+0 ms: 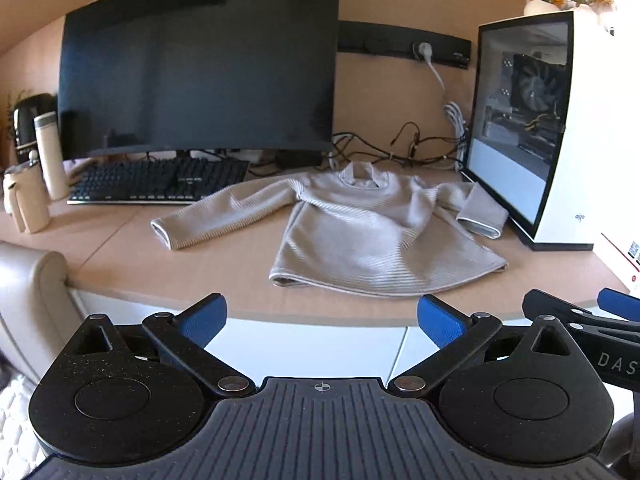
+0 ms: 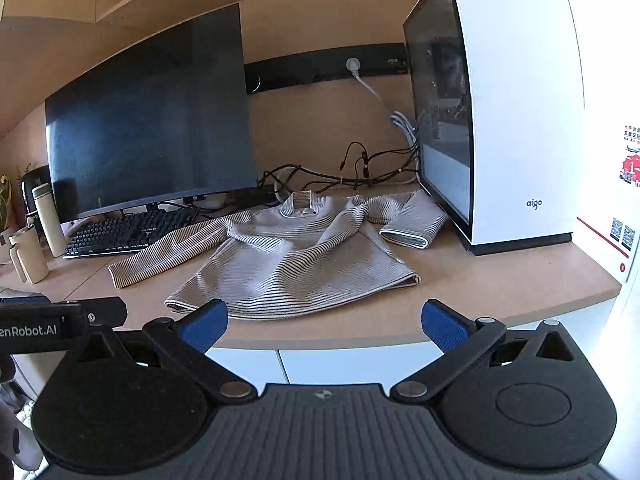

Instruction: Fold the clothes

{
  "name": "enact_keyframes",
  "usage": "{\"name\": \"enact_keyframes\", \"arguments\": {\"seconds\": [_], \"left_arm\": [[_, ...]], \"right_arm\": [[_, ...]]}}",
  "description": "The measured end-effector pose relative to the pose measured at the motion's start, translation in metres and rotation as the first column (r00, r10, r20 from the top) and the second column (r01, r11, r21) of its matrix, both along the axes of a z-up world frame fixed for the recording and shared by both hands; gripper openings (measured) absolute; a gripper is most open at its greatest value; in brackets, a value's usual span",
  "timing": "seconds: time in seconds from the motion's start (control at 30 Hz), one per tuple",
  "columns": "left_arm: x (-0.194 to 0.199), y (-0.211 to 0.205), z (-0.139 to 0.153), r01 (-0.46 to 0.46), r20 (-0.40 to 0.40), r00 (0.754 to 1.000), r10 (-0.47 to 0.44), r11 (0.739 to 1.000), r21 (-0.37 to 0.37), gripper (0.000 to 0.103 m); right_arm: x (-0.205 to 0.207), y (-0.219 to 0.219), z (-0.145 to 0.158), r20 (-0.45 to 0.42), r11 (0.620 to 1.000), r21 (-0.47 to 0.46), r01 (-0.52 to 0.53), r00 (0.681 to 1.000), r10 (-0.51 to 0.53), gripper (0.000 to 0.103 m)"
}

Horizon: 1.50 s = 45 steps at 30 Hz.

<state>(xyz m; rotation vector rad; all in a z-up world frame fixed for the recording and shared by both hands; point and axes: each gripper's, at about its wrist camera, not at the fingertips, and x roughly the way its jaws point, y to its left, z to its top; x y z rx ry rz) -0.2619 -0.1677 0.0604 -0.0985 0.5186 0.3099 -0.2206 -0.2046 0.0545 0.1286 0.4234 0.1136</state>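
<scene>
So you're at the start: sweater (image 1: 372,232) lies unfolded on the surface (image 1: 224,276) between keyboard (image 1: 160,180) and PC case (image 1: 532,120). Both grippers, left (image 1: 322,320) and right (image 2: 324,326), hover off the edge, jaws wide open, empty. Probably grab a sleeve first.

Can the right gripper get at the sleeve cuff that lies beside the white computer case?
Probably yes. The right gripper is open and empty, short of the desk edge. The cuff lies on top with bare desk before it; only the computer case stands close on one side.
</scene>
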Motion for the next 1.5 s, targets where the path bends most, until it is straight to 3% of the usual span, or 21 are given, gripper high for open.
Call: {"name": "enact_keyframes", "arguments": {"seconds": [0.6,1.0,1.23,1.43,1.5], "left_arm": [[-0.004,-0.009,-0.002,0.034,-0.013,0.999,-0.035,0.999,-0.020,0.103],[0.002,-0.009,-0.013,0.032,-0.057,0.998,-0.035,0.998,-0.057,0.103],[0.006,-0.018,-0.008,0.011,-0.035,0.999,-0.009,0.999,0.046,0.103],[0.019,-0.012,-0.010,0.032,-0.095,0.995,-0.035,0.999,-0.040,0.103],[0.017,-0.011,-0.010,0.037,-0.082,0.996,-0.041,0.998,-0.050,0.103]], "right_arm": [[-0.009,0.001,0.000,0.002,1.000,-0.022,0.007,1.000,-0.007,0.103],[-0.001,-0.004,-0.008,-0.045,1.000,-0.027,-0.002,0.999,0.001,0.103],[0.002,-0.009,-0.008,-0.038,1.000,-0.019,0.010,0.999,-0.011,0.103],[0.004,-0.010,-0.006,-0.034,1.000,-0.015,0.021,0.999,-0.021,0.103],[0.005,-0.011,-0.006,-0.030,1.000,-0.017,0.025,0.999,-0.025,0.103]]}}
